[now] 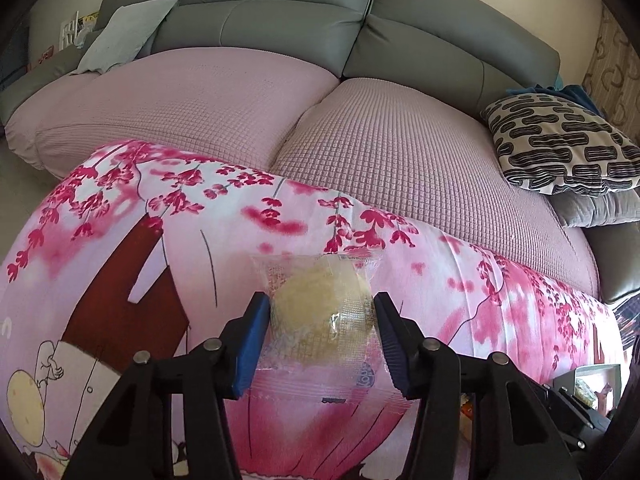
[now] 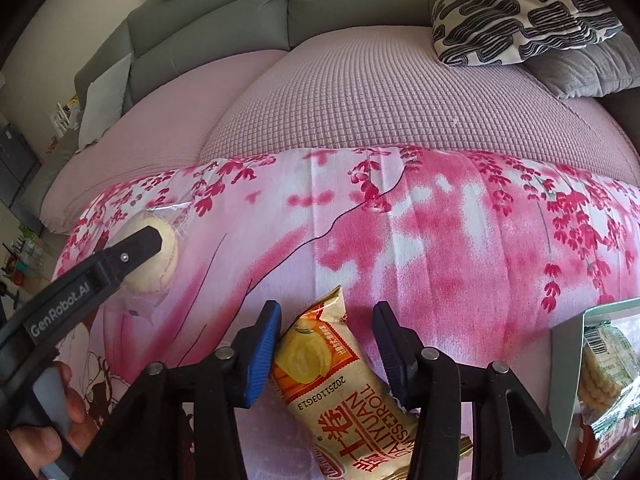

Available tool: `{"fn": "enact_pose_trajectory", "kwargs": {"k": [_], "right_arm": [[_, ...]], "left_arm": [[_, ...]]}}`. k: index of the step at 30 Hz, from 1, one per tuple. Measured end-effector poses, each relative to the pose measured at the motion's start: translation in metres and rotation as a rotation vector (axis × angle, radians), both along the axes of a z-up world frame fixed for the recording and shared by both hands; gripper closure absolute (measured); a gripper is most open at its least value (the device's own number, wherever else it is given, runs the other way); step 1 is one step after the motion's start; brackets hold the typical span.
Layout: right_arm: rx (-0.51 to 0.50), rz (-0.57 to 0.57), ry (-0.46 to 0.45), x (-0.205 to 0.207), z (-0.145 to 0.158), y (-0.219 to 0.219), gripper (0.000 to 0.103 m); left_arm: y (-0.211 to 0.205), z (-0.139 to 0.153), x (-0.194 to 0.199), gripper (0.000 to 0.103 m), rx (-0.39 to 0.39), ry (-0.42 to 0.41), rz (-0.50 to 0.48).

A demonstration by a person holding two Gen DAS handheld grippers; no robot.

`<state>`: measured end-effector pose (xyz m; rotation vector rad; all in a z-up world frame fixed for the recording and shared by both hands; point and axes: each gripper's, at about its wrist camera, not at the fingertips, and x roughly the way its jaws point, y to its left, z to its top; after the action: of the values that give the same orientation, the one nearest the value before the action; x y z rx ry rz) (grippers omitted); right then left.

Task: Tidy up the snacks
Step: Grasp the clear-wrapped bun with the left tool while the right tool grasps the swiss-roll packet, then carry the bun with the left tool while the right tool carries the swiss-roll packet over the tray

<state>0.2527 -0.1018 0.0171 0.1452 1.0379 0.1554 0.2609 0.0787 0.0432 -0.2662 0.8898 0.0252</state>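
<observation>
Left wrist: clear-wrapped pastry (image 1: 320,312) clamped between left claw (image 1: 320,340) pads.

Grey sofa (image 1: 280,20), pink seat covers (image 1: 380,152), patterned cushion (image 1: 560,148), daylight

The left gripper (image 2: 132,256) arm reads "GenRobot.AI"; the snack packet (image 2: 340,380) reads "DALIYUAN", seemingly "SWISSROLL", and "20251103G13".

Soft daylight, mostly sharp focus, strong fisheye bending (black vignette at corners), faint shadows.
</observation>
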Motion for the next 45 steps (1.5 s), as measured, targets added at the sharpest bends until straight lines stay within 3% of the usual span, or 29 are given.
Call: {"fn": "enact_pose_trajectory", "kwargs": {"k": [3, 12, 21, 27, 28, 30, 32, 45], "right_arm": [[0.029, 0.007, 0.02, -0.003, 0.002, -0.004, 0.04], [0.001, 0.082, 0.05, -0.014, 0.009, -0.005, 0.036], [0.02, 0.088, 0.039, -0.028, 0.023, -0.017, 0.023], [-0.091, 0.134, 0.06, -0.047, 0.02, -0.011, 0.024], [-0.115, 0.139, 0.056, -0.049, 0.02, -0.01, 0.025], [-0.153, 0.154, 0.044, -0.053, 0.021, -0.007, 0.046], [-0.16, 0.164, 0.041, -0.056, 0.021, -0.006, 0.059], [-0.18, 0.116, -0.045, -0.11, 0.054, -0.013, 0.063]], "left_arm": [[0.003, 0.0, -0.008, 0.048, -0.009, 0.004, 0.002], [0.0, -0.005, -0.039, 0.048, -0.036, 0.014, 0.006], [-0.009, -0.006, -0.063, 0.048, -0.051, 0.052, -0.017], [-0.015, -0.004, -0.072, 0.048, -0.037, 0.083, -0.003], [-0.016, -0.004, -0.074, 0.048, -0.036, 0.089, -0.004], [-0.018, -0.002, -0.079, 0.048, -0.042, 0.099, -0.006], [-0.02, -0.002, -0.084, 0.048, -0.048, 0.106, -0.004], [-0.041, -0.001, -0.131, 0.05, -0.14, 0.106, -0.005]]}}
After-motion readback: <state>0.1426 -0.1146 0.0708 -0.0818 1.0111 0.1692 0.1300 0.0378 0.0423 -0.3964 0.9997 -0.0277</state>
